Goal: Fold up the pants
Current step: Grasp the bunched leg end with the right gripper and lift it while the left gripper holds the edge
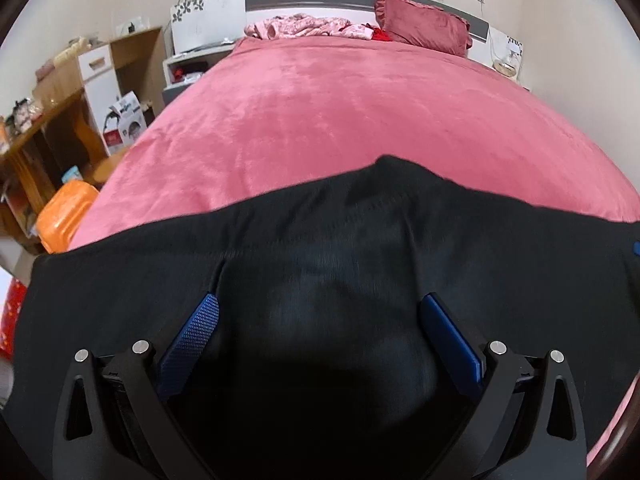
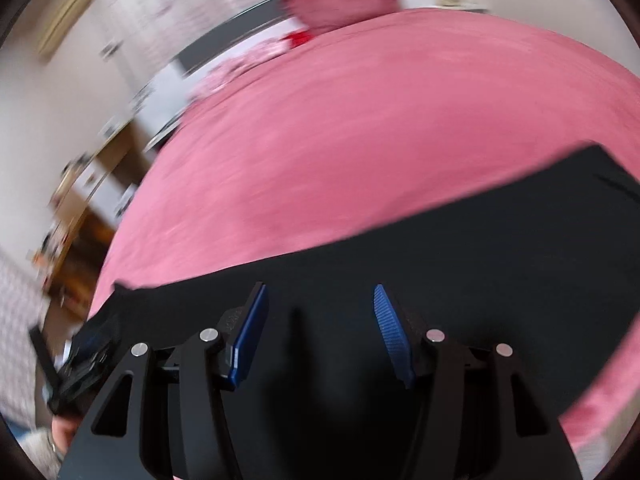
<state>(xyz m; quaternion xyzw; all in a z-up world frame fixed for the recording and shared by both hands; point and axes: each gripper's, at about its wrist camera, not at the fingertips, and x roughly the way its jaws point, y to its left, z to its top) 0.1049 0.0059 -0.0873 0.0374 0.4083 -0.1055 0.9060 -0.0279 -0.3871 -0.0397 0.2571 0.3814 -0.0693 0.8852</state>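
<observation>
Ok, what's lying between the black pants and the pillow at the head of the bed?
Only bare pink bedspread between the pants and the pillow. The left wrist view shows it best.

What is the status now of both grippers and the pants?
Left gripper open wide, right gripper open, nothing between the fingers. Black pants lie flat on the pink bed. Nothing in the way.
</observation>
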